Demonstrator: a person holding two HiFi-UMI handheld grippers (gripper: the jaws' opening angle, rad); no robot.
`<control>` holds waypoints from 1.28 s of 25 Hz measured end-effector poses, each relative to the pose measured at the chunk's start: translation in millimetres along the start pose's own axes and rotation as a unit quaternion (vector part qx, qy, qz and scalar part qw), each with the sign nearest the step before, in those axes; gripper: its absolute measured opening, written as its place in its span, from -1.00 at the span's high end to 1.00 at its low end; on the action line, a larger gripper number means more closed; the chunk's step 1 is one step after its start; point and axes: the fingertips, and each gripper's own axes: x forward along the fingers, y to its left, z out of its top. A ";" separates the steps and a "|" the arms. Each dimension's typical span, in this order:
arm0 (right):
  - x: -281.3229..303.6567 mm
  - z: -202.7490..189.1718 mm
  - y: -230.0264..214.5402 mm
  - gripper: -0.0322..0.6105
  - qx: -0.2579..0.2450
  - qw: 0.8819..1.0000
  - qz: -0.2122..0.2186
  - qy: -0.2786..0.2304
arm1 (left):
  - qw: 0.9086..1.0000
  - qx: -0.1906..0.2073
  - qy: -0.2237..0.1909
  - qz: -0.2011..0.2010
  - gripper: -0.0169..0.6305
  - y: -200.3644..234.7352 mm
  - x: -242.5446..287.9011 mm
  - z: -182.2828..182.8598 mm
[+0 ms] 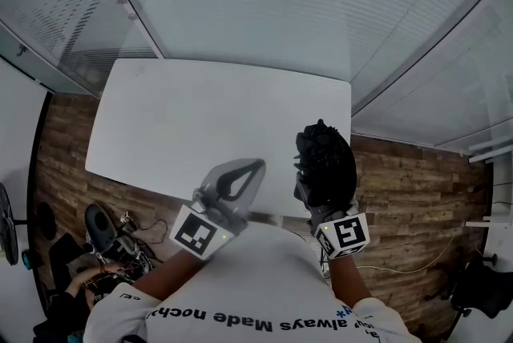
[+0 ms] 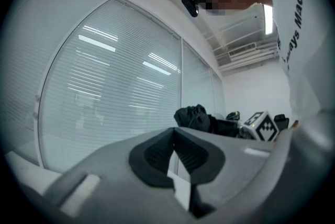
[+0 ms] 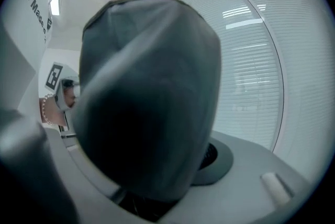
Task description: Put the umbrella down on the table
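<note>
A black folded umbrella point(image 1: 325, 159) is held over the near right corner of the white table point(image 1: 200, 117). My right gripper point(image 1: 317, 201) is shut on the umbrella, and its marker cube point(image 1: 346, 234) sits just behind. In the right gripper view the dark umbrella point(image 3: 152, 97) fills the space between the jaws and hides the fingertips. My left gripper point(image 1: 258, 165) hovers over the table's near edge, to the left of the umbrella. Its pads point(image 2: 157, 154) meet at the tips with nothing between them. From the left gripper view the umbrella point(image 2: 193, 117) shows off to the right.
Glass walls with white blinds point(image 1: 321, 5) close in the table's far and right sides. Wood floor point(image 1: 417, 197) lies to the right. On the floor at the lower left are a chair base point(image 1: 100, 225), cables and another person's hand point(image 1: 88, 277).
</note>
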 end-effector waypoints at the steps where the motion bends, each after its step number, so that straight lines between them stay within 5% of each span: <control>1: 3.9 -8.3 -1.9 0.15 0.004 1.000 -0.002 0.013 | 1.000 -0.001 -0.001 -0.001 0.94 0.2 -0.1 0.4; 14: 53.5 -109.7 -26.7 0.15 0.055 0.990 -0.009 0.133 | 1.000 -0.010 0.005 -0.004 0.94 10.8 -9.1 -3.2; 32: 100.1 -255.3 -48.8 0.16 0.108 0.948 0.001 0.300 | 1.000 -0.026 0.013 0.012 0.94 21.2 -22.2 -12.5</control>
